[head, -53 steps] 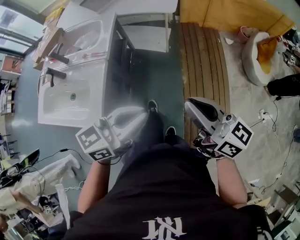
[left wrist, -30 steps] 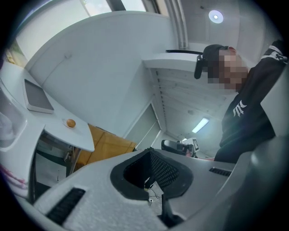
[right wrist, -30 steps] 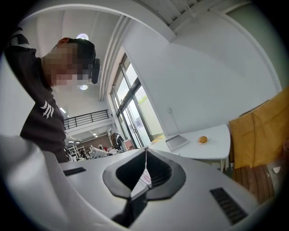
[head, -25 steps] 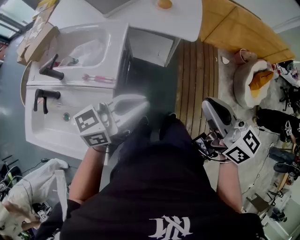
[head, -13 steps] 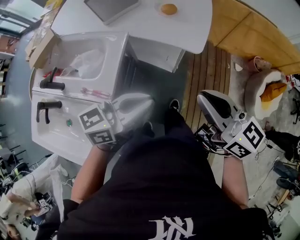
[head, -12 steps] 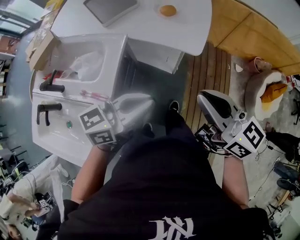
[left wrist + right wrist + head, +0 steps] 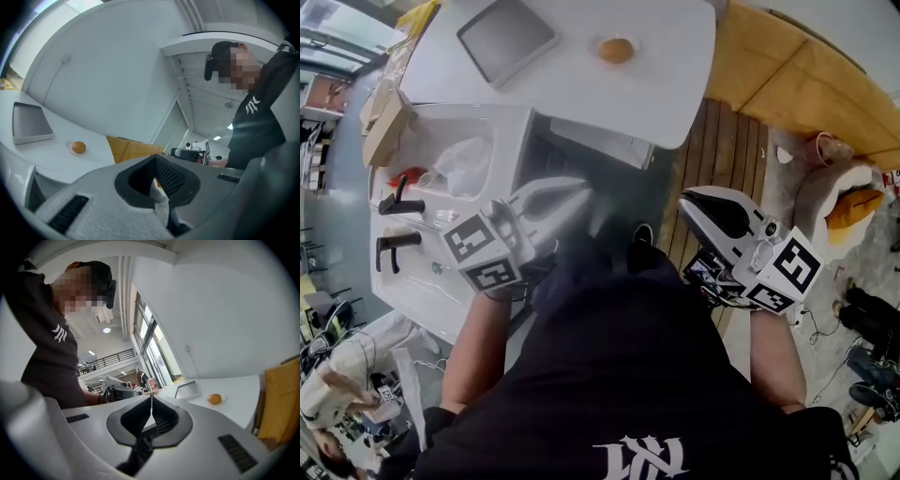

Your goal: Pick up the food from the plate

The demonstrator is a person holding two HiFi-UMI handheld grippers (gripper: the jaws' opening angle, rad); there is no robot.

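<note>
A round orange-brown piece of food (image 7: 616,50) lies on a small white plate (image 7: 601,44) on the white table (image 7: 666,66), far ahead of both grippers. My left gripper (image 7: 581,192) is held level with its jaws shut and nothing in them. My right gripper (image 7: 689,202) is also shut and holds nothing. The left gripper view has the food (image 7: 78,147) at the left, well beyond the jaws. In the right gripper view the food (image 7: 214,399) sits to the right of the shut jaws.
A grey tray (image 7: 506,37) lies on the table left of the plate. White washbasins (image 7: 441,178) with black taps stand at the left, a cardboard box (image 7: 384,122) beside them. An orange-yellow bench (image 7: 787,75) and wooden planks (image 7: 712,159) are at the right.
The person has walked towards the table: the tray and the food have come further into the head view, and both shut grippers travelled along with them.
</note>
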